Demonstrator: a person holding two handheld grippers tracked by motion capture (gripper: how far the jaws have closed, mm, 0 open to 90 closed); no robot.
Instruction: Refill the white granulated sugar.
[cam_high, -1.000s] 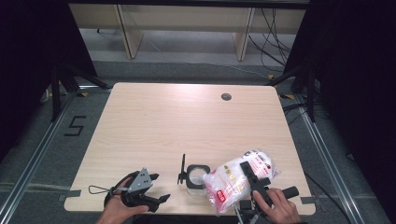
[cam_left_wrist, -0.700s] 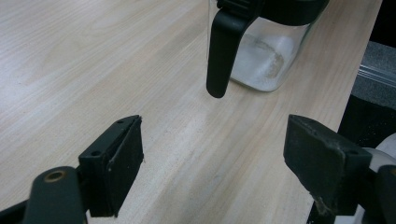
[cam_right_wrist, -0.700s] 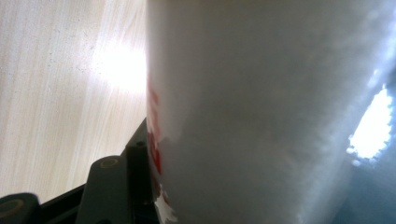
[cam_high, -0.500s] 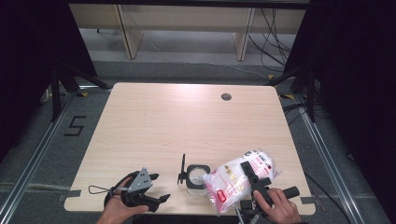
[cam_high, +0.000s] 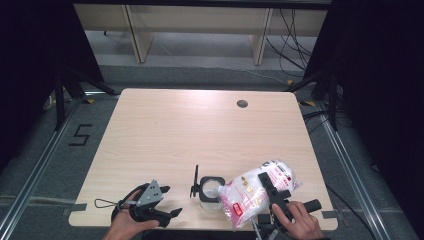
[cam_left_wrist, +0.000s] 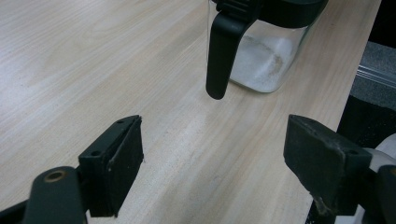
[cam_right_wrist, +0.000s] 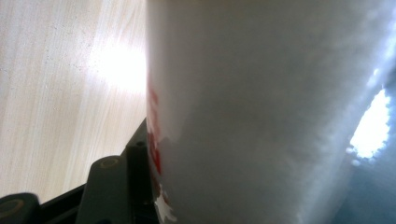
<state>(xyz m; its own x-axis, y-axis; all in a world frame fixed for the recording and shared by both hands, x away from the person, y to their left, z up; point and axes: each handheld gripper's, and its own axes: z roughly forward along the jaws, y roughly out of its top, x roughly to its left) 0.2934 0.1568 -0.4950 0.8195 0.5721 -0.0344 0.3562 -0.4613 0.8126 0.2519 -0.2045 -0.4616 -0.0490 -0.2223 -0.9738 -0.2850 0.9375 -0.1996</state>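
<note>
At the right gripper: right gripper (cam_high: 267, 184) lies across a clear plastic bag (cam_high: 257, 189) of white grains with red print, its jaws pressed on the bag; the right hand (cam_high: 300, 220) grips the handle at the near bench edge.
Right gripper, own view: the bag (cam_right_wrist: 261, 112) sits hard against the lens as a pale blur; one black jaw shows at the lower left, touching the bag's printed side; the other jaw is hidden behind the bag.
Bag print: red marks, too blurred to read.
Bag's mouth: it points from the right gripper toward the jar; whether it touches the jar's rim is hard to tell.
Left gripper: left gripper (cam_high: 167, 201) rests low on the bench (cam_high: 200, 130), jaws wide apart with bare wood between them (cam_left_wrist: 212, 158); the left hand (cam_high: 125, 222) is cut off by the lower frame edge.
Ahead of the left gripper: a glass jar (cam_left_wrist: 268, 56) with a black rim, some white grains at its bottom; its top is cut off by the upper frame edge.
Jar's handle: a black lever (cam_left_wrist: 222, 51) hangs down the jar's side, facing the left gripper, apart from both jaws.
Jar from above: jar (cam_high: 210, 189) stands between the two grippers, just beside the bag.
Far from both grippers: a round cable hole (cam_high: 242, 104) in the bench.
</note>
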